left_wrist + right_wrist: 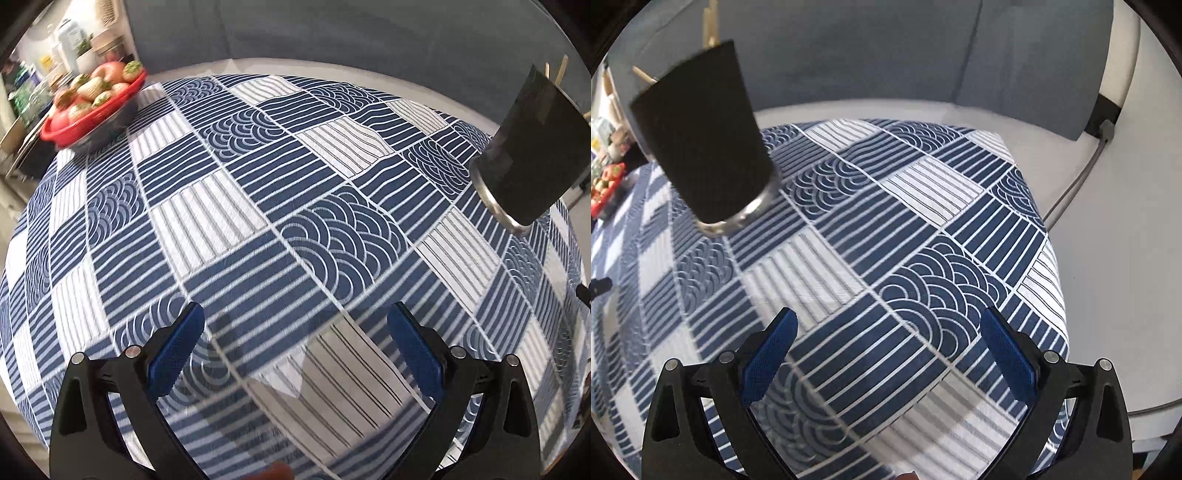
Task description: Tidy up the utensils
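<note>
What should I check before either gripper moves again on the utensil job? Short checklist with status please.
1. Left gripper open and holding nothing: ok, jaws wide apart over the tablecloth.
2. Right gripper open and holding nothing: ok.
3. Black utensil holder located and upright on the table: ok, seen in both views.
4. Wooden utensils seated in the holder: ok, their tips stick out of the top; how many, cannot tell.
5. Loose utensils left on the cloth: none visible in either view; cannot tell for areas outside the views.
6. Red fruit basket clear of both grippers: ok, it sits at the far corner.
</note>
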